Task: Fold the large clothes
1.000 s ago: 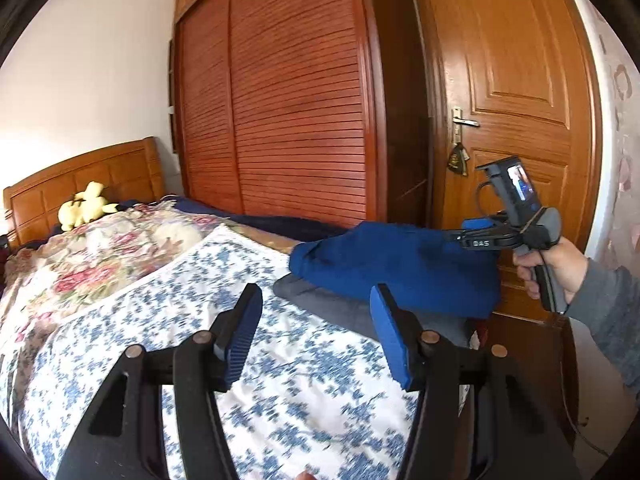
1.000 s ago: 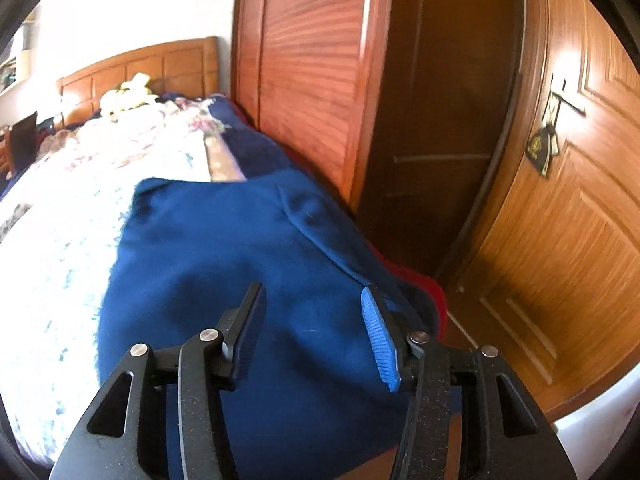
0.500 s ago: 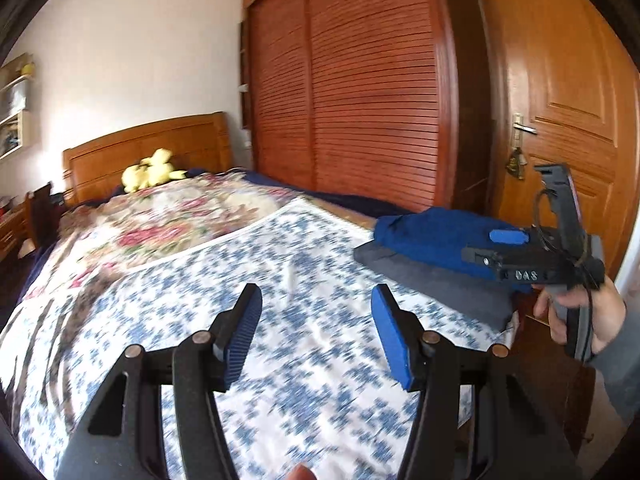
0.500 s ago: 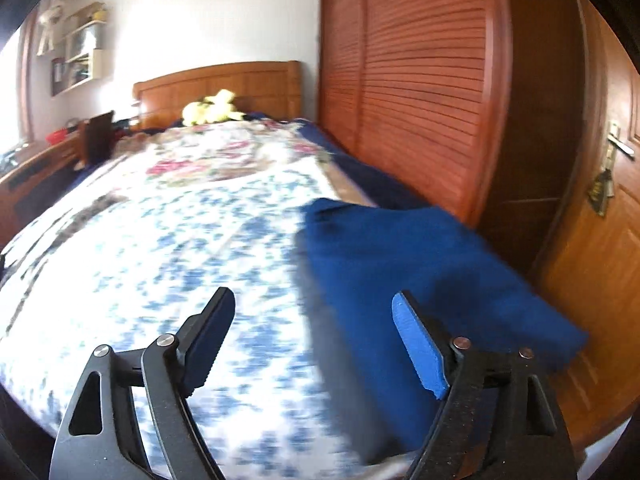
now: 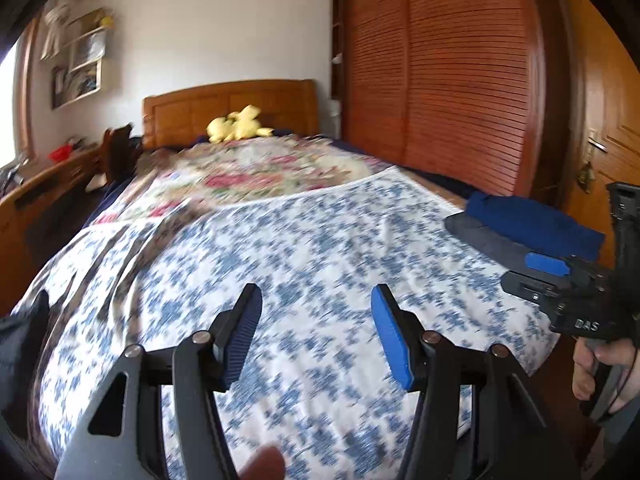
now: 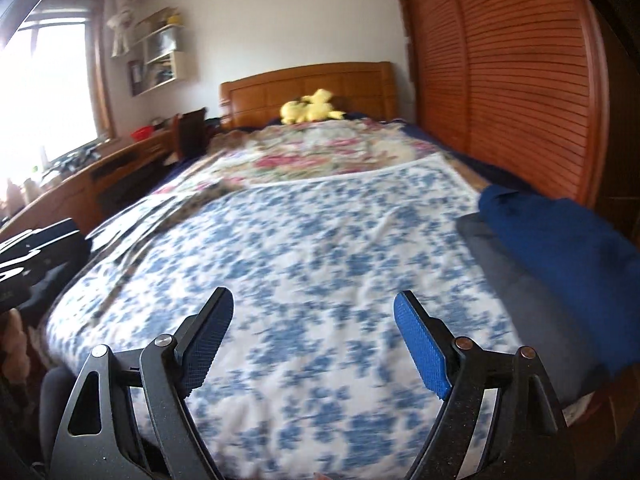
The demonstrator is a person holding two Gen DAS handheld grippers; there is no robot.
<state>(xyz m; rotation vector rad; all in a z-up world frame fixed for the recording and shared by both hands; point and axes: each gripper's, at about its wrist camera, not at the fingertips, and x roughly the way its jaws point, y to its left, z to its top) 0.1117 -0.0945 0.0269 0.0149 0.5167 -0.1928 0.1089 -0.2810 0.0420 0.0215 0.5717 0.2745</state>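
Observation:
A folded blue garment (image 5: 532, 220) (image 6: 560, 248) lies on a folded grey garment (image 5: 484, 236) (image 6: 500, 264) at the bed's right foot corner. My left gripper (image 5: 316, 328) is open and empty above the blue-flowered bedspread (image 5: 280, 248). My right gripper (image 6: 312, 336) is open and empty over the same bedspread (image 6: 300, 240), left of the stack. The right gripper also shows in the left wrist view (image 5: 560, 280), held in a hand at the right edge. A dark cloth (image 5: 20, 340) (image 6: 44, 264) lies at the bed's left edge.
A wooden headboard (image 5: 228, 108) with a yellow plush toy (image 5: 236, 126) (image 6: 310, 110) is at the far end. A louvred wooden wardrobe (image 5: 448, 80) and a door (image 5: 608, 128) stand right. A desk (image 6: 92, 172) runs along the left under a window.
Both grippers have swung left, away from the folded blue garment toward the middle of the bed. The right gripper's jaws have opened wider. Both stay empty.

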